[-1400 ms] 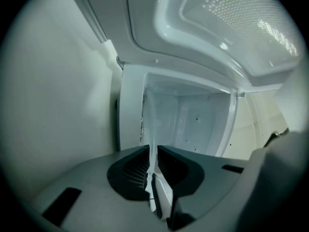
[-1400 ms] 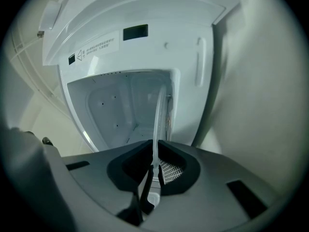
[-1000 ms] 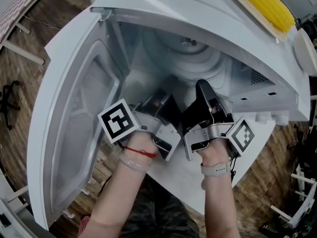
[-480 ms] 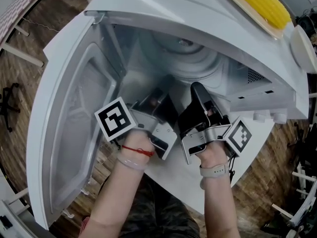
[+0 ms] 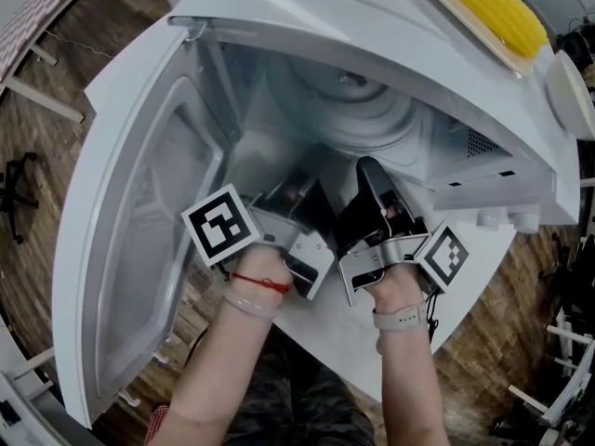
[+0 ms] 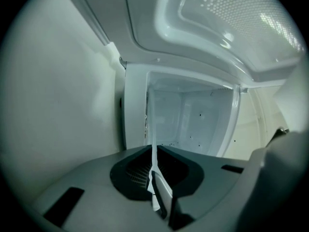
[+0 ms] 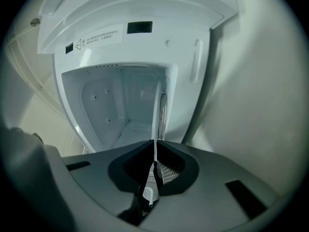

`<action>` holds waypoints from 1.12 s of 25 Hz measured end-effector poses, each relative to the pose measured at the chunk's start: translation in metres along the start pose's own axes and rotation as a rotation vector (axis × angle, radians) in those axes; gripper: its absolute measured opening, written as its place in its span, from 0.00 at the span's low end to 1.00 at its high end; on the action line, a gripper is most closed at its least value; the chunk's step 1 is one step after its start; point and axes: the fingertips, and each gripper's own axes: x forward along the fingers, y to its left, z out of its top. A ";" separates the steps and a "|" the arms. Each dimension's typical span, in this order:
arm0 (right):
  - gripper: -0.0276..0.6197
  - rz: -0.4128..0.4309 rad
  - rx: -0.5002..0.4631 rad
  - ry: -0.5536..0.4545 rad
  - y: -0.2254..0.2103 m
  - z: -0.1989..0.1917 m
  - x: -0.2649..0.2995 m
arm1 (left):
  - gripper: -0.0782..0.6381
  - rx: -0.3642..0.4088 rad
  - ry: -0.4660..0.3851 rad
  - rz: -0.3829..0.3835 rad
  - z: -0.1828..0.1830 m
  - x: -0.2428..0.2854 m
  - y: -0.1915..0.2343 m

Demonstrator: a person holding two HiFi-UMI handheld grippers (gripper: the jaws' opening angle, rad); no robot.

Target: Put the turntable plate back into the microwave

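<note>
The clear glass turntable plate [image 5: 349, 110] hangs inside the open white microwave [image 5: 390, 26], just within the cavity mouth. Both grippers hold its near rim. My left gripper [image 5: 299, 198] is shut on the rim at the left, and my right gripper [image 5: 370, 177] is shut on it at the right. In the left gripper view the plate [image 6: 153, 139] shows edge-on as a thin pale line running out of the shut left gripper [image 6: 155, 178] toward the cavity. The right gripper view shows the same: the plate's edge [image 7: 156, 122] rises from the shut right gripper [image 7: 153, 170].
The microwave door [image 5: 139, 240] stands wide open to the left. A yellow corn cob [image 5: 493, 7] lies on a board on top of the microwave, with a white dish [image 5: 572, 82] beside it. The microwave sits on a white table [image 5: 344, 337] over wooden floor.
Both grippers and the plate have shifted only slightly, a little left and deeper toward the cavity. Both grips are unchanged.
</note>
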 end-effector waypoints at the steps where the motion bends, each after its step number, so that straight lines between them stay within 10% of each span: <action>1: 0.10 -0.002 -0.015 0.007 0.000 -0.002 0.000 | 0.17 0.017 0.006 0.004 -0.001 0.000 0.000; 11: 0.10 -0.041 -0.352 0.093 0.010 -0.014 0.005 | 0.16 0.206 0.098 0.075 -0.019 -0.005 0.006; 21: 0.10 -0.064 -0.895 0.102 0.025 -0.025 0.004 | 0.14 0.849 0.068 0.074 -0.018 -0.006 -0.024; 28: 0.09 -0.090 -1.029 0.086 0.024 -0.032 0.001 | 0.13 1.028 0.059 0.137 -0.026 -0.003 -0.022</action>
